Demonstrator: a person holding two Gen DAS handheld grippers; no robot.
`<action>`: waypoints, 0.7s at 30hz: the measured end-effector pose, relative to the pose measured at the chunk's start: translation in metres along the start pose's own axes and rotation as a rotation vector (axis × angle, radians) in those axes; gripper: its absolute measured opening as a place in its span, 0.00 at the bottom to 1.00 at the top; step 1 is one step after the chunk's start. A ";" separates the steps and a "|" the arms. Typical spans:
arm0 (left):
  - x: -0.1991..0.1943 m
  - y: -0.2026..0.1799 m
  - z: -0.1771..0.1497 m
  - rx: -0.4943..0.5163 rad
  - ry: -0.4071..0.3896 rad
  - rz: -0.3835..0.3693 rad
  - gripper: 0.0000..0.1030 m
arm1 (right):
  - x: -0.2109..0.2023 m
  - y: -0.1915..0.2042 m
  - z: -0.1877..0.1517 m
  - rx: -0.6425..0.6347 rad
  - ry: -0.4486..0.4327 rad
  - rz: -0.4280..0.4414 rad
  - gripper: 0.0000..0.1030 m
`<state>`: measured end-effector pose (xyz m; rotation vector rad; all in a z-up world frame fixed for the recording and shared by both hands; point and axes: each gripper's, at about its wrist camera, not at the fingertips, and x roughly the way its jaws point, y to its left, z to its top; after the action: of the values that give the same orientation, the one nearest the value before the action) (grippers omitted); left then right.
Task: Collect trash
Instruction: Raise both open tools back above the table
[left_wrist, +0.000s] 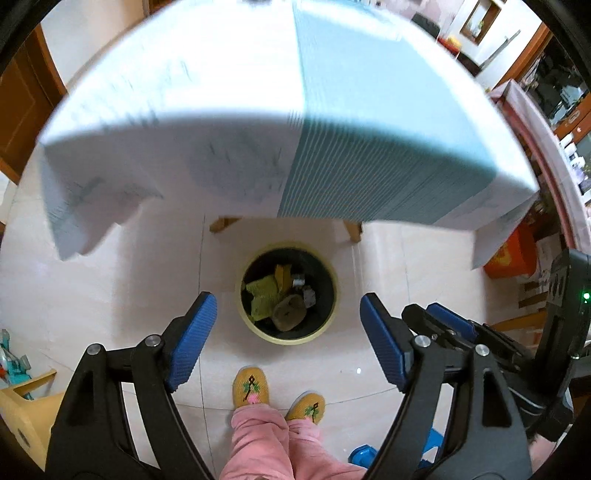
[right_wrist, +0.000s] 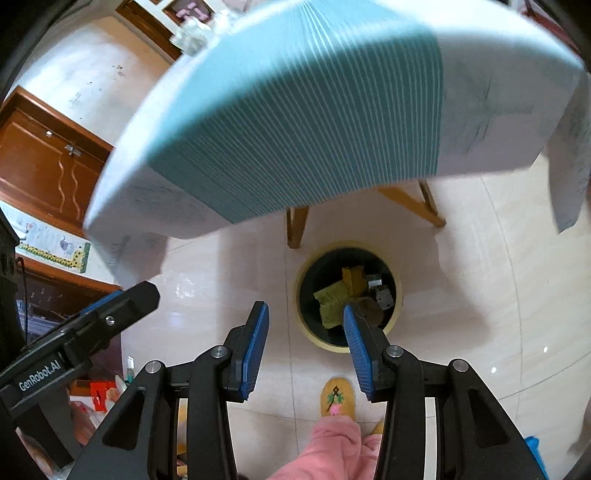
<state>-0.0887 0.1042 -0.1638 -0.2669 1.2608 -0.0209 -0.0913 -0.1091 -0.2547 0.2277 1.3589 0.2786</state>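
Left wrist view looks down past the left gripper (left_wrist: 288, 321), whose blue-padded fingers (left_wrist: 192, 339) stand wide apart with nothing between them, framing a round bin (left_wrist: 334, 291) that sits on the pale tiled floor (left_wrist: 110, 295). The bin has a yellow-green rim and a dark inside, and the trash (left_wrist: 266, 293) lies in it: a crumpled yellow-green piece, a yellow scrap, a brownish rounded lump and some small grey bits. Just beyond the bin rise the wooden legs (left_wrist: 223, 223) of a table (left_wrist: 369, 110) draped in a cloth that is part white and part light-blue striped; the cloth is blurred. The person's feet in yellow embroidered slippers (left_wrist: 251, 387) and pink trouser legs (left_wrist: 258, 443) stand near the bin, on the near side of it. The right gripper (left_wrist: 447, 321) shows at the lower right of this view, close beside the left one. In the right wrist view the right gripper (right_wrist: 304, 325) also holds its fingers (right_wrist: 255, 347) parted and empty, a narrower gap than the left one's, with its right fingertip lying over the near edge of the bin (right_wrist: 397, 295); the same trash (right_wrist: 332, 301) is seen inside. The left gripper (right_wrist: 110, 310) shows at the left edge, and a brown wooden cabinet (right_wrist: 44, 170) stands against the wall behind it.
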 end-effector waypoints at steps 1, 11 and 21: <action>-0.017 -0.002 0.002 0.000 -0.019 0.000 0.75 | -0.017 0.006 0.003 -0.010 -0.010 0.003 0.41; -0.142 -0.016 0.022 0.018 -0.158 0.054 0.75 | -0.128 0.051 0.023 -0.098 -0.103 0.075 0.42; -0.236 -0.021 0.050 -0.015 -0.295 0.115 0.75 | -0.218 0.094 0.064 -0.244 -0.244 0.108 0.45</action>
<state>-0.1120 0.1313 0.0757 -0.2013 0.9812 0.1229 -0.0755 -0.0908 -0.0103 0.1255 1.0624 0.4878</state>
